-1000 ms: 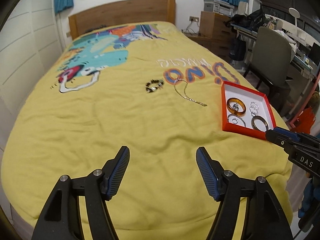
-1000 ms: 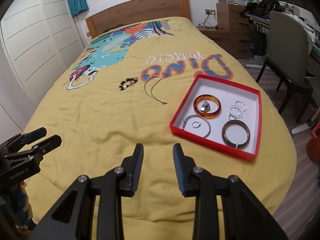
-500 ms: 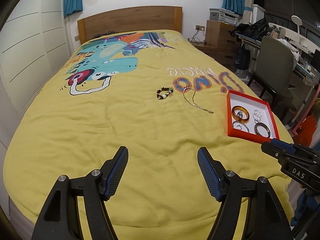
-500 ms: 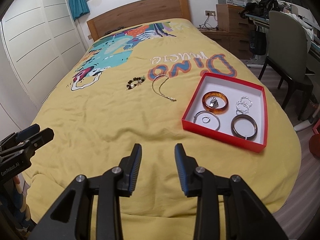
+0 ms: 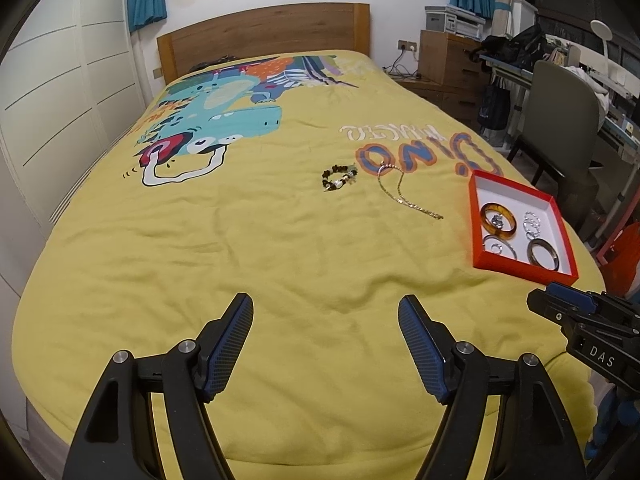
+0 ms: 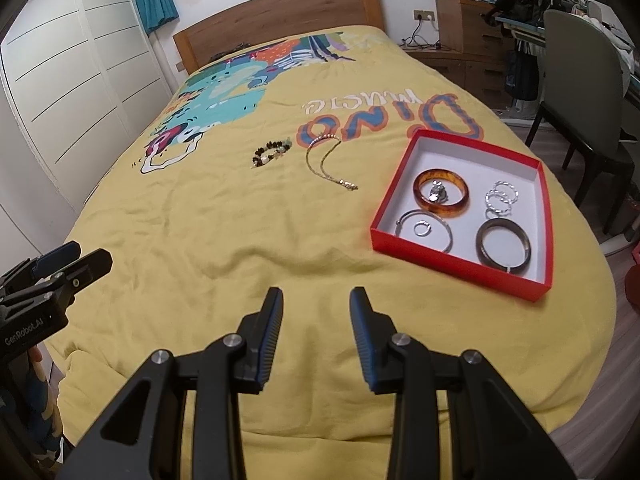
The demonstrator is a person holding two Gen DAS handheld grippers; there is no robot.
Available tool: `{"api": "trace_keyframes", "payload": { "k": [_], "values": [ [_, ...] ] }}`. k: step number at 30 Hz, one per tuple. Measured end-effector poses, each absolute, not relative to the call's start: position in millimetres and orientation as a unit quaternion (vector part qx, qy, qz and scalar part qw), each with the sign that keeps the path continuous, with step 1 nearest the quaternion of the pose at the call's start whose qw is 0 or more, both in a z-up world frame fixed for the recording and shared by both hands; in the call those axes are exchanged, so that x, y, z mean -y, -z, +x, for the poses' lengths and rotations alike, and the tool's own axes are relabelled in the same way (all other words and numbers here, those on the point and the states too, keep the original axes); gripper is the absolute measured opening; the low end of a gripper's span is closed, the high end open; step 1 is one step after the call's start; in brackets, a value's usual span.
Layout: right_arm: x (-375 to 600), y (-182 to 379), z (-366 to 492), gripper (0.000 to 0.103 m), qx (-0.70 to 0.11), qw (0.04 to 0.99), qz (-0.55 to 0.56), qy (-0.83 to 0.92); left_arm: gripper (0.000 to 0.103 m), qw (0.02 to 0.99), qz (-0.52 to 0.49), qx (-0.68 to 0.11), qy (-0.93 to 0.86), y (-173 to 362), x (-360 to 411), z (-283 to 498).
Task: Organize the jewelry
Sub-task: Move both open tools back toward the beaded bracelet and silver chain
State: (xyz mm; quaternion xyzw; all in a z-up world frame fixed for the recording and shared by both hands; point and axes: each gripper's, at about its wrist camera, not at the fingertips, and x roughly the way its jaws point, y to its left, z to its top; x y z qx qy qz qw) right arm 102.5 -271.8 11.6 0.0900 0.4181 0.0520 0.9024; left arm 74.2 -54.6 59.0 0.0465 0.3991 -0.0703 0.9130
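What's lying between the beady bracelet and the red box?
The thin chain necklace lies between the beaded bracelet and red box, clearest in the right wrist view.

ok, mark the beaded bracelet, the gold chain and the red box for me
beaded bracelet (image 6: 271,153), right wrist view, on the dark beads mid-loop.
gold chain (image 6: 325,159), right wrist view, on the strand lying on the bedspread.
red box (image 6: 448,257), right wrist view, on its near outer wall.

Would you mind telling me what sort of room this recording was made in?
Most likely a child's bedroom: a bed with a wooden headboard and a yellow dinosaur duvet, plus a desk with a chair beside it and bookshelves above.
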Motion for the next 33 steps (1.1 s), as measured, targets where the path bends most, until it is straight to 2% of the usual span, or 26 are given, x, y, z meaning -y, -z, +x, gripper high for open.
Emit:
{"api": "trace_keyframes", "payload": {
  "k": [33],
  "values": [
    [267.4, 37.2, 141.7, 0.034, -0.453, 0.883, 0.088, -0.085, 0.076, 0.879, 0.07, -0.466, 0.068, -5.3, 60.6, 117.5]
  ]
}}
